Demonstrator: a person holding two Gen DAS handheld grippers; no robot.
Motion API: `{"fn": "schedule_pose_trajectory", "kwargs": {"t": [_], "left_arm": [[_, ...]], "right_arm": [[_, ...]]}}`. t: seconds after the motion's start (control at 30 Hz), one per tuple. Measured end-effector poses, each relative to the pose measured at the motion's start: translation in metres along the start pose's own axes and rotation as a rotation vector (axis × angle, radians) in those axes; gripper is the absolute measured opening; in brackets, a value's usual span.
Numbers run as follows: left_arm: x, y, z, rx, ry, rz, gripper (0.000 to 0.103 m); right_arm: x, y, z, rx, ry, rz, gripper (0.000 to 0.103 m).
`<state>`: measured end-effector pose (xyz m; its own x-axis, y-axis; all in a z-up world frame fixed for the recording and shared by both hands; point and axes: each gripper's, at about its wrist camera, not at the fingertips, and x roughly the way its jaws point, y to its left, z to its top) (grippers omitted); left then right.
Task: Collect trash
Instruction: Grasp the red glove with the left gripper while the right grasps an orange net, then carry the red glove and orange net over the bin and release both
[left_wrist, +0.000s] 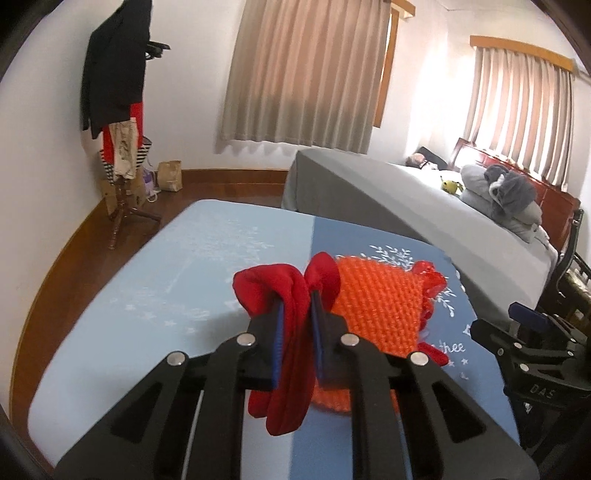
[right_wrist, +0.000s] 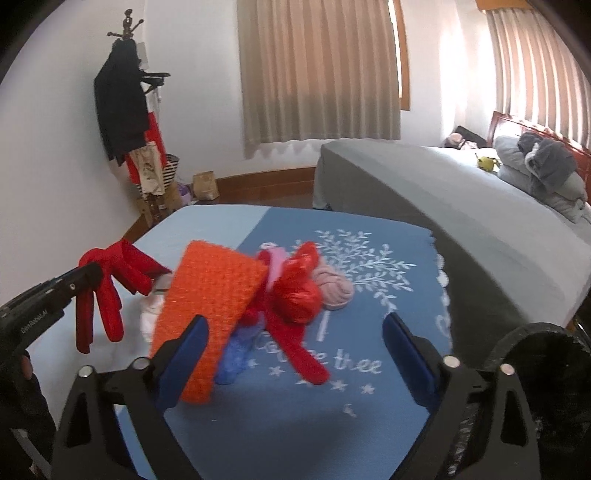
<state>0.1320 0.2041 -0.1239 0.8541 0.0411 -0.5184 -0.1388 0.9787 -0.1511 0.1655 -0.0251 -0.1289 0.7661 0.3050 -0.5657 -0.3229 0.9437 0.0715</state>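
Clamped between the blue pads of the left gripper (left_wrist: 297, 325) is a red glove (left_wrist: 284, 332), bunched above the fingertips and hanging down below them; from the right wrist view its limp fingers dangle clear of the blue bedspread (right_wrist: 369, 406), well to the left of the pile. Just beyond and to the right of that gripper sits an orange knitted piece (left_wrist: 373, 299) (a hat or a pouch, hard to say which), its near edge hidden behind the gripper's right finger.

Over on the other side, the right gripper (right_wrist: 295, 347) stands wide, nothing pressed between its pads. Its left finger (right_wrist: 184, 354) overlaps the lower edge of the orange knit, though I cannot tell whether it touches; its right finger hangs over bare bedspread. Between the two fingers and a little beyond lies the rest of the heap: a long red strip of fabric (right_wrist: 295, 350), a crumpled red plastic bag (right_wrist: 299, 295), a pink ball of yarn (right_wrist: 334, 291) and something blue and soft (right_wrist: 232, 358) tucked under the orange knit. A black trash bag (right_wrist: 546, 398) gapes at the lower right, just beside the right gripper.

A coat stand (right_wrist: 125, 122) leans in the far corner, and a grey bed (right_wrist: 443, 206) lies along the right.
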Motion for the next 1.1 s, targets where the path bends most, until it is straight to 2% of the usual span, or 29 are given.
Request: {"fn": "schedule_pose_trajectory", "kwargs": {"t": [0.2,0.57,0.6,0.73,0.77,0.83,1.1], "left_arm": [[-0.004,0.016,-0.013,0.023,0.03,0.048,0.012],[-0.006,0.033,-0.032,0.04,0.067,0.06,0.012],[-0.006,0.034,-0.034,0.039,0.069,0.059,0.012],[-0.007,0.039,-0.036,0.029,0.073,0.058,0.012],[-0.007,0.039,-0.036,0.028,0.072,0.059,0.012],[-0.008,0.04,-0.035,0.024,0.07,0.06,0.012],[-0.021,0.035,-0.028,0.018,0.046,0.051,0.012]], "right_arm": [[0.012,0.024,-0.004,-0.004,0.035,0.066,0.08],[0.042,0.055,-0.024,-0.028,0.132,0.105,0.065],[0.044,0.055,-0.025,-0.027,0.138,0.109,0.061],[0.051,0.055,-0.026,-0.02,0.171,0.161,0.032],[0.051,0.054,-0.026,-0.019,0.168,0.169,0.029],[0.046,0.054,-0.024,-0.027,0.149,0.186,0.017],[0.015,0.047,-0.013,-0.044,0.087,0.215,0.016]]}}
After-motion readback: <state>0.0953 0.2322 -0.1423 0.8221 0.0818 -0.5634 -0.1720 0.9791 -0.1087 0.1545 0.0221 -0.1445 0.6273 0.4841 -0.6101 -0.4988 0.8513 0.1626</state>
